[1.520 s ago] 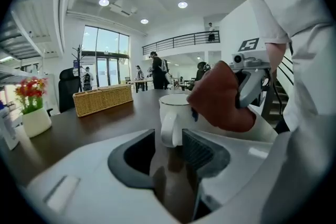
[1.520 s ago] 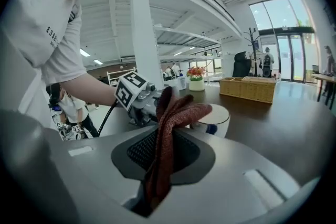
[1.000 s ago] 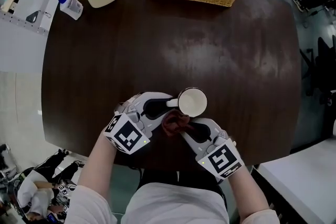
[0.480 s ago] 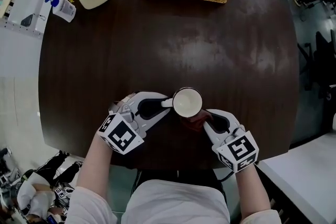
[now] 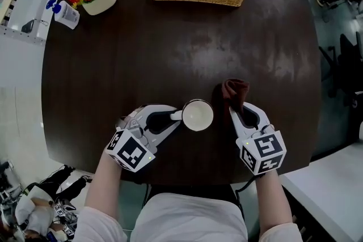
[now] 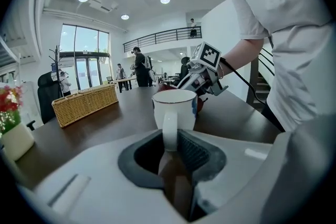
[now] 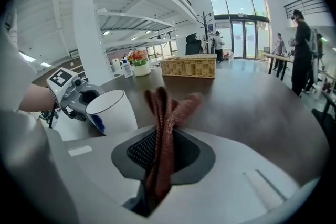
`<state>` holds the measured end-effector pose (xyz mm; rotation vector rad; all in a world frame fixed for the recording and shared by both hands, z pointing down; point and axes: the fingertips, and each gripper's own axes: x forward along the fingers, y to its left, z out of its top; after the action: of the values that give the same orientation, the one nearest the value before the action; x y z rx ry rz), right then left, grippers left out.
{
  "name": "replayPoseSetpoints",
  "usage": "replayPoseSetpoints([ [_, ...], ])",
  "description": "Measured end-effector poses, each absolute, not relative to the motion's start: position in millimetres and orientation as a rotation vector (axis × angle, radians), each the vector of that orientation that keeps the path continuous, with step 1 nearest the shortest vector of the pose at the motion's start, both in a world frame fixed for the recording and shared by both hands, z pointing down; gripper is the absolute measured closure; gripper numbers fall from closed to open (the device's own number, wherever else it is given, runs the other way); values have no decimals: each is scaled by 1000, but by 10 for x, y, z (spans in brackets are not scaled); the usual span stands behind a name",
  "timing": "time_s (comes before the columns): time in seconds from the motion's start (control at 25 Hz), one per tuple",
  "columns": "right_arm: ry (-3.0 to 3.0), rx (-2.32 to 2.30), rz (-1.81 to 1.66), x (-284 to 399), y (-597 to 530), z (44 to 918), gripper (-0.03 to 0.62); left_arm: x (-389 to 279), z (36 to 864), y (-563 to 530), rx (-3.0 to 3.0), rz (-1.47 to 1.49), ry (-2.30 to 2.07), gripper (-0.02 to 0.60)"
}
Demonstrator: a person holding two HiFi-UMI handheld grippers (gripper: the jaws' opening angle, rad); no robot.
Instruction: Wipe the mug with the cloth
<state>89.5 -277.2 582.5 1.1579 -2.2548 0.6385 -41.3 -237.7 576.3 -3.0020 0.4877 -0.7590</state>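
The white mug (image 5: 197, 115), perhaps blue-marked on one side, stands upright on the dark table (image 5: 170, 48), its handle pinched by the left gripper (image 5: 175, 115). Just beside it, the right gripper (image 5: 239, 108) clamps the bunched reddish-brown cloth (image 5: 234, 91).

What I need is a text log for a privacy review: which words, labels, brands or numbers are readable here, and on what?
"ESSE": on the person's shirt, left gripper view; cut off at the picture's edge, smaller line below unreadable.
Label on the spray bottle: too small to read.
Blue mark on the mug: unreadable.
Cubes on the left gripper and right gripper: square markers only, no letters.
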Motion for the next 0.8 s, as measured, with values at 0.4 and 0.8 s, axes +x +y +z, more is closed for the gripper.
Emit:
replayPoseSetpoints([
  [0.4, -2323, 820, 431, 391, -2499, 5846, 514, -393, 5757, -2378, -2981, -786, 531, 503],
  [0.8, -2343, 757, 408, 267, -2035, 5795, 514, -382, 5700, -2382, -2956, -756, 576, 503],
])
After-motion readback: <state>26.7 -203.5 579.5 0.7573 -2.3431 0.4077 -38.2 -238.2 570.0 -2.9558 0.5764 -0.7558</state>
